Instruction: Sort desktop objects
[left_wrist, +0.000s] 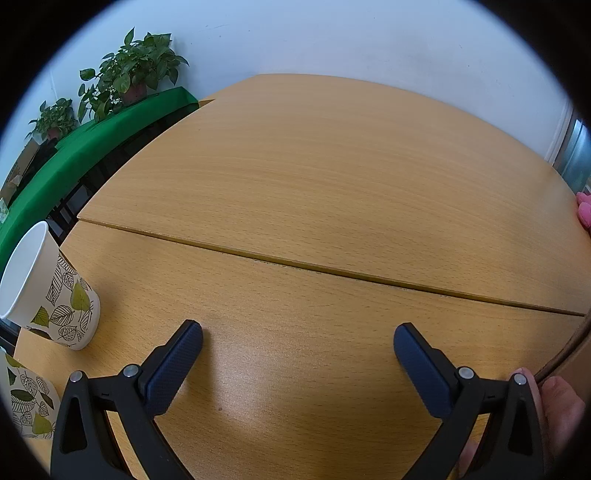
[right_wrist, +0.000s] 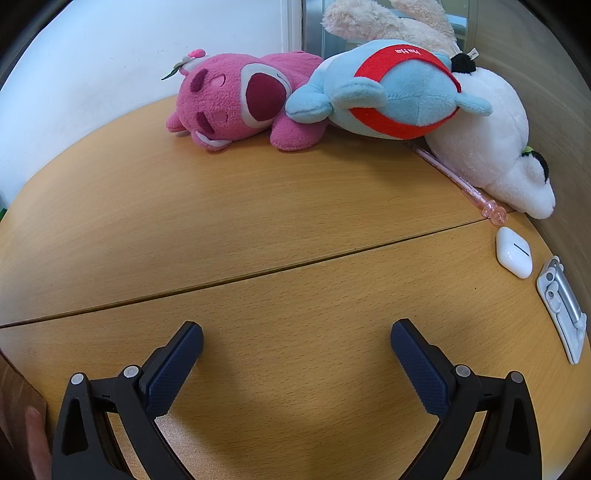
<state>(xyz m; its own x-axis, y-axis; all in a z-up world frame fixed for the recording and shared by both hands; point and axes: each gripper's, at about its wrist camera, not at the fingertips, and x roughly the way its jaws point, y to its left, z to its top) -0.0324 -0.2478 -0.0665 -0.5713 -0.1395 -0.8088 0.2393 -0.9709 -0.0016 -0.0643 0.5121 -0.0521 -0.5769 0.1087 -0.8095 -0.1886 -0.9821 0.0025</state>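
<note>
Currently your left gripper (left_wrist: 297, 338) spread wide, empty, leaf-print cup (left_wrist: 51, 291) at its left; your right gripper (right_wrist: 296, 336) wide, empty, facing pink plush (right_wrist: 236, 103).

Left wrist view: tabletop (left_wrist: 295, 192) bare from 10 to 2 o'clock; paper cups (left_wrist: 51, 291) stand at 9 o'clock. Right wrist view: centre open; plush toys (right_wrist: 332, 96) block 12 to 2 o'clock, with pink pen (right_wrist: 461, 182), earbud case (right_wrist: 514, 252) and white clip (right_wrist: 563, 306) crowding 2 to 3 o'clock.

pink plush (right_wrist: 236, 101), blue plush (right_wrist: 391, 92), white plush (right_wrist: 491, 147), pink pen (right_wrist: 458, 181), white earbud case (right_wrist: 514, 252), leaf-print cup (left_wrist: 51, 291) upright
</note>
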